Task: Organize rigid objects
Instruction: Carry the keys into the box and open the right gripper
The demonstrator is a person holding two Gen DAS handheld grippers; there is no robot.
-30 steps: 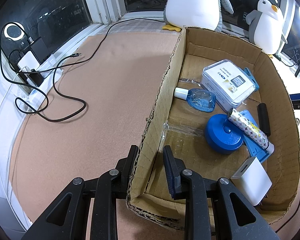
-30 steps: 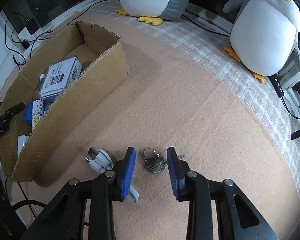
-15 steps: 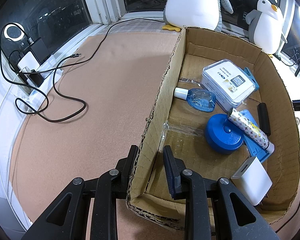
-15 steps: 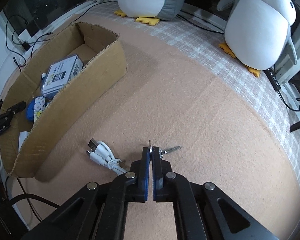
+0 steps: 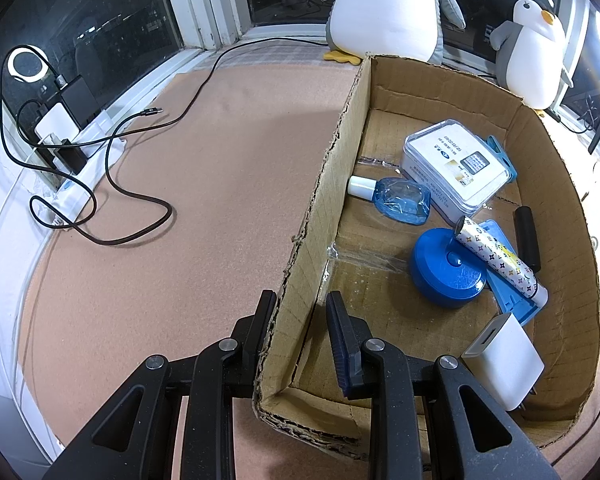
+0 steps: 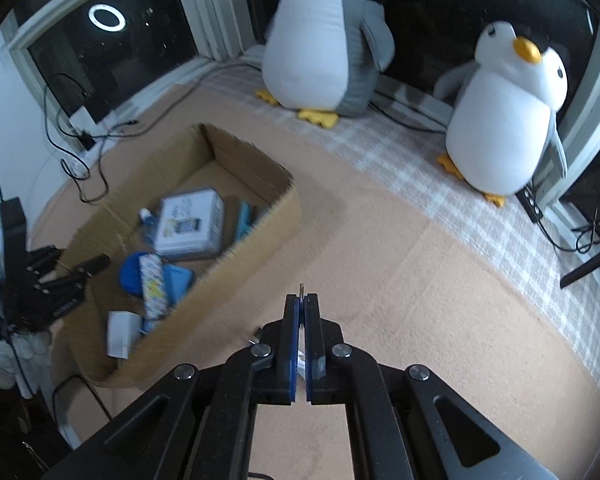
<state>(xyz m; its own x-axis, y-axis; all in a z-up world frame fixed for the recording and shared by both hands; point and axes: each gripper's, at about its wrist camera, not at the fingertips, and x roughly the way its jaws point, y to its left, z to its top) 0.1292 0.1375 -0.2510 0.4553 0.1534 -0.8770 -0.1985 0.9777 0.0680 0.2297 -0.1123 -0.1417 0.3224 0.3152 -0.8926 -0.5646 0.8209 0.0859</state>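
A cardboard box lies on the tan mat; it also shows in the right wrist view. Inside are a white tin, a blue bottle, a blue round case, a patterned tube, a black stick and a white charger. My left gripper straddles the box's near left wall, jaws apart around it. My right gripper is shut on a key ring with a small padlock; only a metal tip shows above the fingertips. It is lifted above the mat, right of the box.
Two plush penguins stand at the back by the window. Black cables and a power strip lie on the left. A checked cloth covers the mat's far right.
My right gripper closed on the key ring with the padlock and lifted it off the mat, rising and turning toward the box. My left gripper has not moved.
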